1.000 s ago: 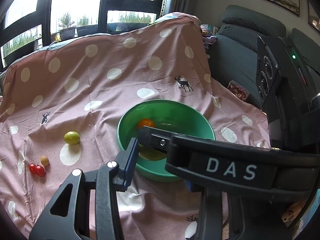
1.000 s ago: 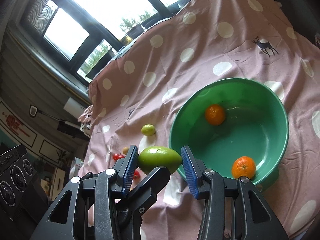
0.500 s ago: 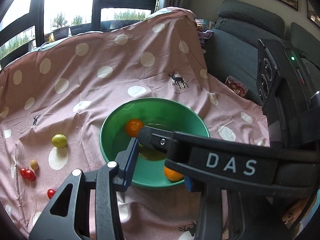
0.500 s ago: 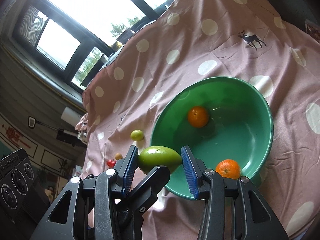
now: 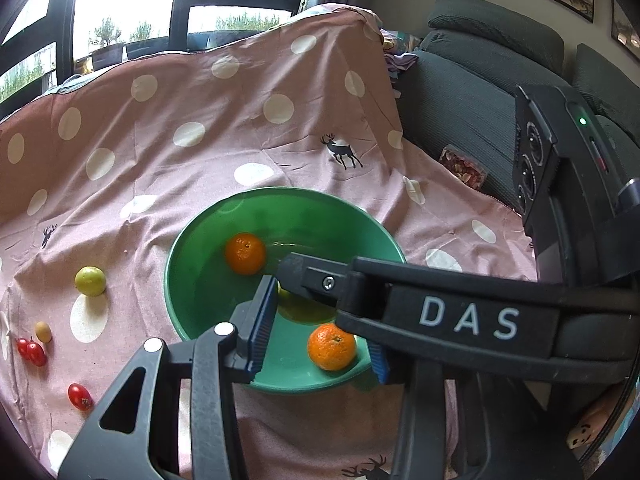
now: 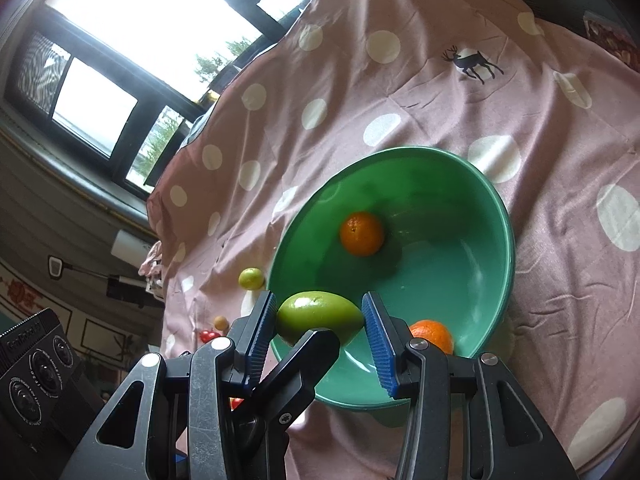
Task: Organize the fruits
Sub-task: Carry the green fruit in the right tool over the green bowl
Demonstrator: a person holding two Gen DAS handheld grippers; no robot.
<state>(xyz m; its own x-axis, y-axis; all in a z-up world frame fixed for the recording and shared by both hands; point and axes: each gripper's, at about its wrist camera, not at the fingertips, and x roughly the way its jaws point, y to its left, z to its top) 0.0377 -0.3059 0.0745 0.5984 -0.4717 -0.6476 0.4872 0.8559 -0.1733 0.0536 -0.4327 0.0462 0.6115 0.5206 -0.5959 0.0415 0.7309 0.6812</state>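
Left to right: lime [image 5: 91, 280] and tomatoes [image 5: 31, 351] lie loose, while both grippers have come down over the bowl [image 6: 504, 216], left gripper [image 5: 320, 322] apparently empty, right gripper [image 6: 320, 330] clenching the mango [image 6: 318, 315], ready to drop.

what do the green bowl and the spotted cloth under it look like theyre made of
Green bowl: probably glossy plastic or melamine; its smooth, evenly coloured wall shows soft window reflections, though glazed ceramic can't be ruled out. Spotted cloth: a thin woven fabric, likely cotton or a blend, matte, with creases, folds and a printed deer.
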